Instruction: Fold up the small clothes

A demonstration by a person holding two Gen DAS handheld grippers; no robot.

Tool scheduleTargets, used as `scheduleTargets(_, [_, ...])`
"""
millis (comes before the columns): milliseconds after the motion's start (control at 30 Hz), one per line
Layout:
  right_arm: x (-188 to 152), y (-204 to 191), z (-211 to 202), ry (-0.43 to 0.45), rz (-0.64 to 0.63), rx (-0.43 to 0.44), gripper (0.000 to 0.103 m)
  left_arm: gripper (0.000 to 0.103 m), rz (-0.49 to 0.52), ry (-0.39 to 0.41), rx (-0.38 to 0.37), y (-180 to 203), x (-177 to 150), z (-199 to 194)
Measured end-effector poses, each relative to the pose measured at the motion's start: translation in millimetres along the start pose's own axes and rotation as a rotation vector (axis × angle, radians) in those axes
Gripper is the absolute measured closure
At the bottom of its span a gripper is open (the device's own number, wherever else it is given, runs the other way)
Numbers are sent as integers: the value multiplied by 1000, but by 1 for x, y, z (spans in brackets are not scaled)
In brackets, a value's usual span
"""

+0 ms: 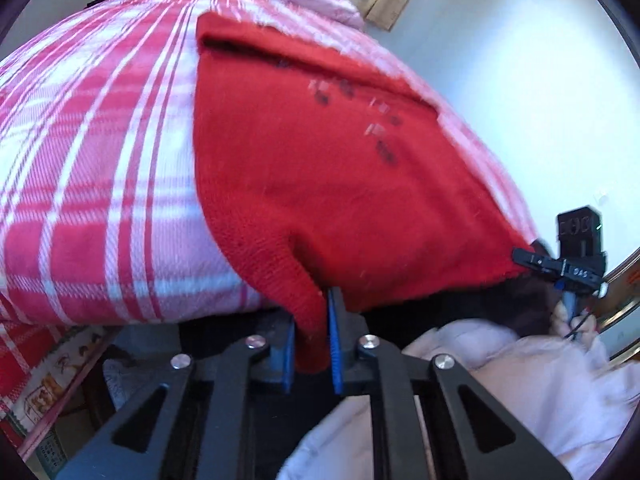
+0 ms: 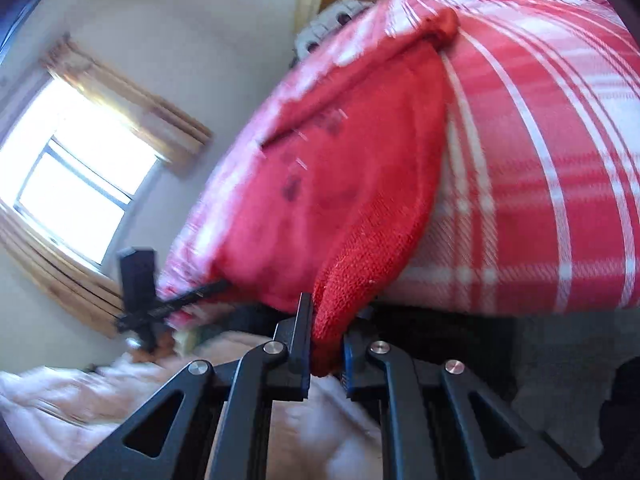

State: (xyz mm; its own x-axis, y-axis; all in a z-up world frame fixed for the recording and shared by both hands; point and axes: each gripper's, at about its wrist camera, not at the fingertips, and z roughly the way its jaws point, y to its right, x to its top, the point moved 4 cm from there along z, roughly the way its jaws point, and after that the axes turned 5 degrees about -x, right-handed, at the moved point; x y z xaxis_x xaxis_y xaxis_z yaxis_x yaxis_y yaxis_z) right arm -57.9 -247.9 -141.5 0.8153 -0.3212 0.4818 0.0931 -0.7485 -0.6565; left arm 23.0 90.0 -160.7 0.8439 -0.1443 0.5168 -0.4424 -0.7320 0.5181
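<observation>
On the bed, across a red-and-white plaid woven blanket (image 1: 100,152), we list one small red knitted garment (image 1: 320,184), spread mostly flat with its near edge lifted off the bedside.

Item, left gripper (image 1: 312,344): black linkage arms, blue ribbed pads; jaws narrowed on a near corner of the red knit, a tongue of fabric pinched between them.

Item, right gripper (image 2: 326,344): same build; jaws narrowed on the other near corner, a fold of knit bunched between the fingers. Each gripper also shows in the other's view at the garment's hem.

Item, decoration: a scatter of small dark and pale marks (image 1: 352,100) on the garment's upper face; blurred, so we cannot say what they depict.

Item, far end: a folded or rolled edge (image 2: 444,26) lying on the blanket, towards a pale pink quilted bundle (image 1: 316,0).

Item, surroundings: pale padded fabric (image 1: 500,380) below the grippers; a bright window with wooden frame (image 2: 76,184).

Handling, in our judgement: light, soft, limp and stretchy; it sags between holds and will drag on the napped blanket instead of sliding. Not fragile, though the open knit may snag on ribbed pads. Corner or hem holds, as now, suit it best, kept taut between both grippers so the fold line falls straight.
</observation>
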Motion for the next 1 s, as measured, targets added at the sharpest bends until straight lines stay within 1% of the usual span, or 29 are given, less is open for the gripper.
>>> scheduleTargets(67, [17,-8,-13,42,27,73,92,88,-6,42,-34,7,14,-13])
scheduleTargets(167, [47,-15,-20,93,53,126,92,88,10,107,-39,17,44,-29])
scheduleTargets(200, [62,-15,-23,119,67,140,92,88,15,125,-35,19,54,-33])
scheduleTargets(233, [76,-14,-23,142,79,143,92,88,14,145,-24,21,69,-34])
scheduleTargets(300, [101,-5,-18,181,126,143,92,88,9,170,-9,18,89,-38])
scheduleTargets(333, [116,4,-12,195,167,141,92,88,13,190,14,15,102,-38])
scheduleTargets(367, [129,13,-4,209,201,123,92,88,23,213,55,11,115,-36])
scheduleTargets(433, [151,29,8,226,237,82,92,88,37,242,117,0,132,-34])
scheduleTargets(500, [166,50,19,231,288,48,92,88,52,249,174,-11,149,-30])
scheduleTargets(533, [172,59,29,223,317,35,92,88,72,244,191,-15,151,-29])
scheduleTargets(567, [175,64,37,214,330,19,92,87,101,232,206,-18,149,-29])
scheduleTargets(600, [179,71,49,197,339,-5,92,85,154,210,229,-18,145,-30])
scheduleTargets(633, [180,76,56,182,340,-22,92,81,192,196,241,-17,138,-31])
scheduleTargets(667, [181,79,64,166,337,-43,92,74,254,170,261,-15,127,-32])
scheduleTargets(700, [181,82,70,153,336,-59,92,70,297,151,273,-13,119,-33])
scheduleTargets(733, [180,83,75,146,337,-64,92,63,360,120,275,-9,102,-35])
scheduleTargets(767, [181,84,78,147,341,-56,92,59,418,88,267,-3,85,-36])
scheduleTargets(867, [180,87,79,151,338,-53,92,58,574,7,256,15,40,-34])
scheduleTargets(933, [180,87,80,149,336,-59,92,58,661,-31,238,27,17,-28])
scheduleTargets(1000, [180,84,78,146,345,-67,92,58,779,-67,243,44,-7,-20])
